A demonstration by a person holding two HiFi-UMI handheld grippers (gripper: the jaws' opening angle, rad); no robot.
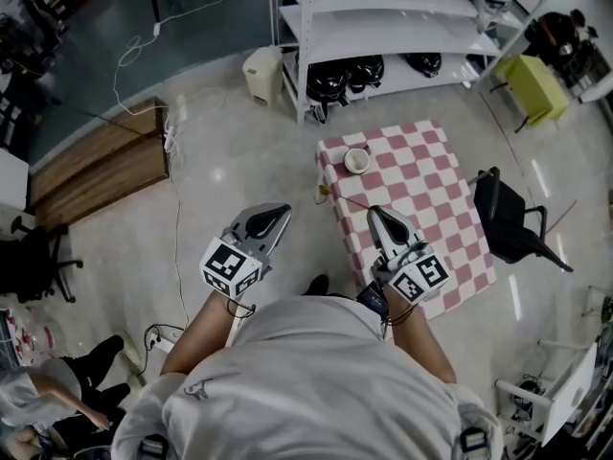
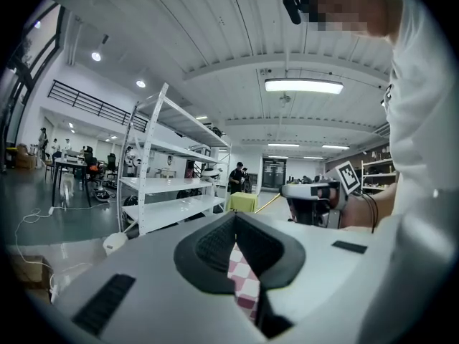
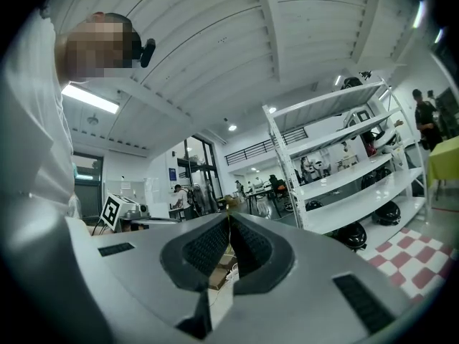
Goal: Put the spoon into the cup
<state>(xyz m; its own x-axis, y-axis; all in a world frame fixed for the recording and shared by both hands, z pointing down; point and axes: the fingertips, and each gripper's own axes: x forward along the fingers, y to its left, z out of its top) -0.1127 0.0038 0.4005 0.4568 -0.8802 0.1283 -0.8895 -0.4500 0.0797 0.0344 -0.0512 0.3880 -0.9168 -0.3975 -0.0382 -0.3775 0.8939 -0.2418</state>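
Note:
A small white cup (image 1: 356,161) stands near the far left corner of the pink-and-white checked table (image 1: 436,209). My right gripper (image 1: 375,212) hovers over the table's left side, shut on one end of the thin spoon (image 1: 345,200). The spoon reaches left past the table edge and ends in a yellowish tip, short of the cup. In the right gripper view the spoon (image 3: 229,226) is only a fine line between the closed jaws of the right gripper (image 3: 229,217). My left gripper (image 1: 283,210) is shut and empty over the floor left of the table; in its own view the left gripper (image 2: 235,218) shows checked cloth behind its jaws.
A white shelving rack (image 1: 383,27) with dark helmets stands beyond the table. A black chair (image 1: 506,220) is at the table's right, a white bin (image 1: 261,73) and a wooden platform (image 1: 96,166) to the left. Cables (image 1: 177,247) run across the floor.

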